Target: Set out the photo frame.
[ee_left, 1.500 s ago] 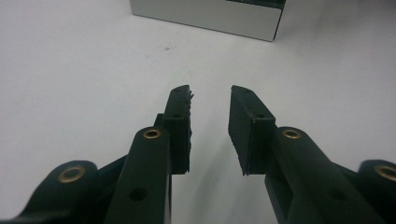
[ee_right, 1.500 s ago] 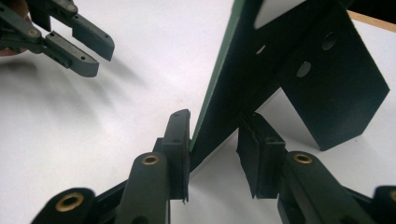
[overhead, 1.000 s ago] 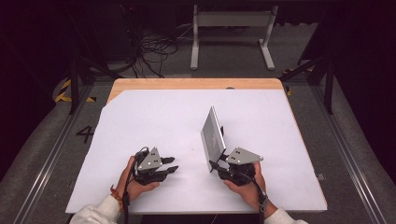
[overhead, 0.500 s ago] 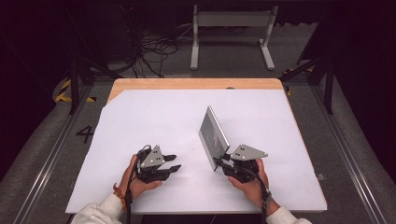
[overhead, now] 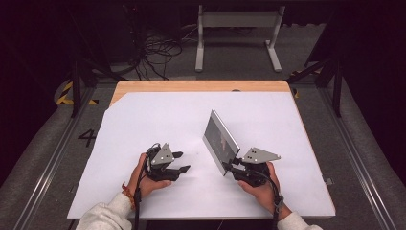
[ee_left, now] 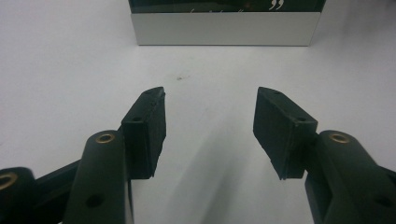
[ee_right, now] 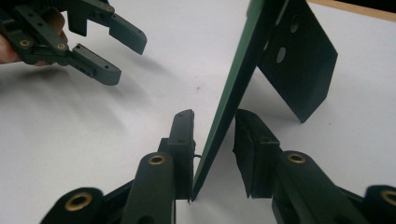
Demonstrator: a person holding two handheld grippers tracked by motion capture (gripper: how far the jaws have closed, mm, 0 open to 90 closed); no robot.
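A dark picture frame (overhead: 221,140) stands tilted on the white table sheet (overhead: 158,120), propped by its black back stand (ee_right: 299,60). Its near lower corner (ee_right: 219,130) sits between the jaws of my right gripper (overhead: 230,165) (ee_right: 214,116). Those jaws have just been closing; one pad touches the frame's edge, while a thin gap shows at the other pad. My left gripper (overhead: 181,162) (ee_left: 210,112) rests on the sheet left of the frame, pointing at its lower front edge (ee_left: 224,28). Its jaws have just been opening and nothing lies between them. It is also seen as a gripper (ee_right: 123,56) farther off.
A strip of wooden tabletop (overhead: 201,86) borders the sheet at the back. Behind the table, a grey metal stand (overhead: 237,21) and a tangle of cables (overhead: 158,52) sit on the floor. Rails run along both sides.
The left gripper's jaws have spread wider. Both hands and the picture frame stay roughly where they were.
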